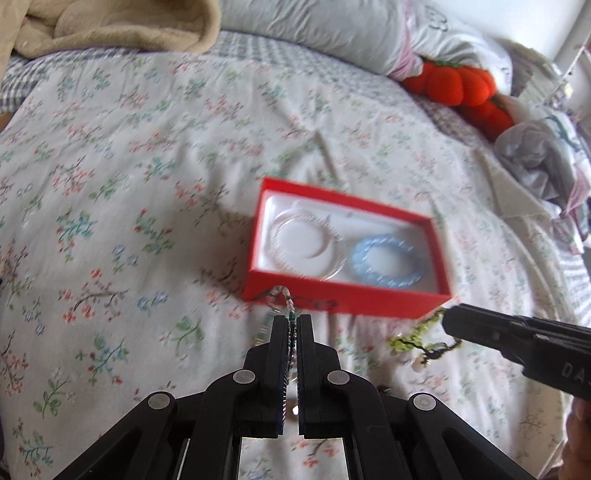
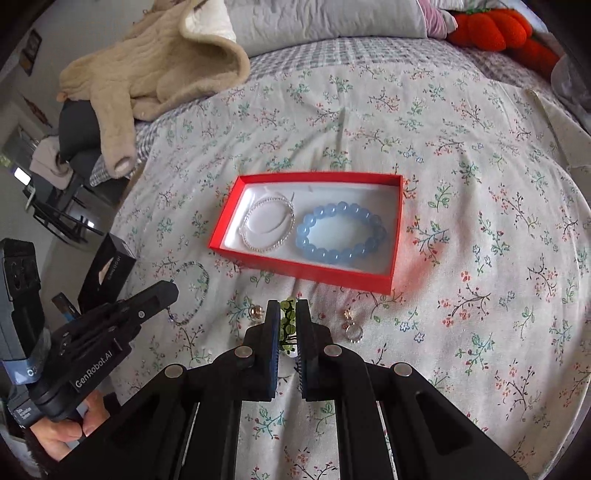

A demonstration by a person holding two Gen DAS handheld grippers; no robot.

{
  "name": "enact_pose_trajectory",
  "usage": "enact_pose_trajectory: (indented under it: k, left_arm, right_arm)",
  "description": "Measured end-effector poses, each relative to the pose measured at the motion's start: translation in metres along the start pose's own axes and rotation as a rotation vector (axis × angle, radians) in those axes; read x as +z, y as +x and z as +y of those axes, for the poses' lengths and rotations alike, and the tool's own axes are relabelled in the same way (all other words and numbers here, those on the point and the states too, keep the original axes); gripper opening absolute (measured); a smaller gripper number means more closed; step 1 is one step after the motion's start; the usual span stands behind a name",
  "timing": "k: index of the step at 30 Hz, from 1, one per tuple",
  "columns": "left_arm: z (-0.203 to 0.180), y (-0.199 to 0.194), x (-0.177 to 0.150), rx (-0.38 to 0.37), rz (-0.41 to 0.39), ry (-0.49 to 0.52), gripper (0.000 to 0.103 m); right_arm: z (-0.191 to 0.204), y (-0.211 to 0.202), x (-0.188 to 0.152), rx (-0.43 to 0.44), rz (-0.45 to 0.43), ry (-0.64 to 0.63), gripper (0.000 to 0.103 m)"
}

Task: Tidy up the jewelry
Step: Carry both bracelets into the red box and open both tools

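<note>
An open red box lies on the floral bedspread. Inside it are a clear bead bracelet and a blue bead bracelet. My left gripper is shut on a thin multicoloured bead bracelet, whose loop hangs just before the box's near wall. My right gripper is shut on a green bead bracelet, lifted off the bedspread in front of the box.
Two small rings lie on the bedspread near the right gripper. A beige garment, pillows and an orange plush sit at the far side. A black box stands at the left edge, above a person's hand.
</note>
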State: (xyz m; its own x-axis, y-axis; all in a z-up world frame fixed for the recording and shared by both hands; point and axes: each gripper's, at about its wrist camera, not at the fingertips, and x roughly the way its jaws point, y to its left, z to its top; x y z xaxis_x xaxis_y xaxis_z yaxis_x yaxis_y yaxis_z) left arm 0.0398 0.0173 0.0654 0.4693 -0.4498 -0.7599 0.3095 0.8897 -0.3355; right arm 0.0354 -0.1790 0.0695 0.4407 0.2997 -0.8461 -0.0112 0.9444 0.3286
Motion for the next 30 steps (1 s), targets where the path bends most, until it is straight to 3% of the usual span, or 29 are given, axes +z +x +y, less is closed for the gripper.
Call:
enact_pose_trajectory:
  k: [6,17,22,30]
  left_arm:
    - [-0.006,-0.001,0.02,-0.14,-0.054,-0.033,0.0]
    - [-0.031,0.039,0.038,-0.285,-0.044,-0.066,0.0]
    - [-0.026,0.06,0.04,-0.25,-0.014,-0.101,0.0]
    - [-0.011,0.072,0.039,-0.08,-0.003,-0.09,0.0]
  right_arm:
    - [-0.014,-0.016,0.026,0.018,-0.089,0.047,0.009]
    - [-0.037,-0.004,0.048,0.004,-0.131,0.102,0.009]
    - [-0.04,0.011,0.051,-0.013,-0.108,0.103,0.009]
    - [-0.036,0.023,0.053,-0.016,-0.094,0.089,0.009]
